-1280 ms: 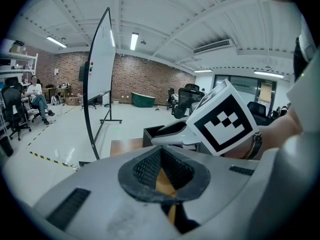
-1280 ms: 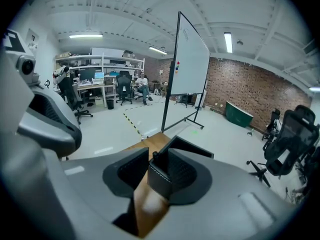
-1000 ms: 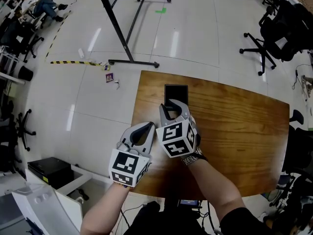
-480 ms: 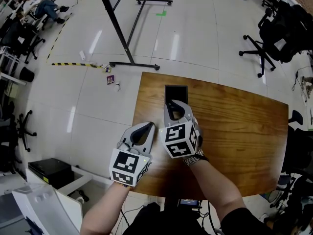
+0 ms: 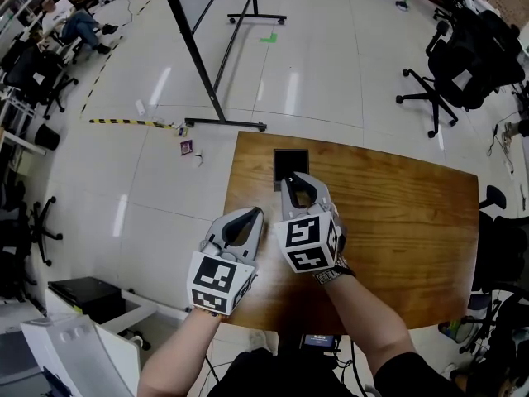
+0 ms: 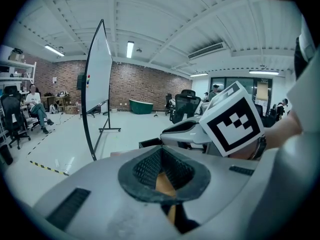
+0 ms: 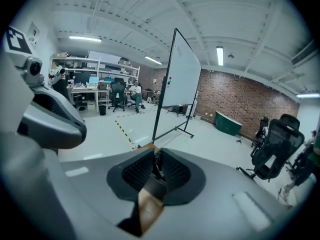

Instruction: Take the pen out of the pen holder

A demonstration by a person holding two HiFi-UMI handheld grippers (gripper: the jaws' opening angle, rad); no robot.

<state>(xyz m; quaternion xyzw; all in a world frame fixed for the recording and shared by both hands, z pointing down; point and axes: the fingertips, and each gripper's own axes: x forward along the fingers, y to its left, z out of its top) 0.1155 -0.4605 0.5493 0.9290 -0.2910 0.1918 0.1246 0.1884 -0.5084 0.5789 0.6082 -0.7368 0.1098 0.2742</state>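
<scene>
**Black square pen holder (image 5: 289, 157) about to give up its slim dark pen (image 7: 160, 170)**

On the brown wooden surface (image 5: 397, 222) the pen holder stands at the far edge, towards the left. The right gripper (image 5: 296, 180) hangs over its near rim.

What has just changed is the grip. The right gripper's fingers have just been closing. Its own view shows the ribbed pads drawn in on the pen, a thin dark stem standing between them, with a dark shape, probably the holder's mouth, directly below. The pen looks pinched, though so narrow a sliver does not show how firmly. In the head view the gripper hides the pen, so I cannot tell whether its lower end is out. Judged from the gripper view, it is probably not yet clear of the holder.

The left gripper (image 5: 250, 215) hangs just left of the right one and nearer. Its fingers are pressed together at the tips with nothing between them.

For the task, the catch appears made and the drawing out remains. That calls for a straight upward pull in line with the holder, so the pen neither drags the holder along nor tips it. The left gripper is near enough to steady the holder if needed.
</scene>
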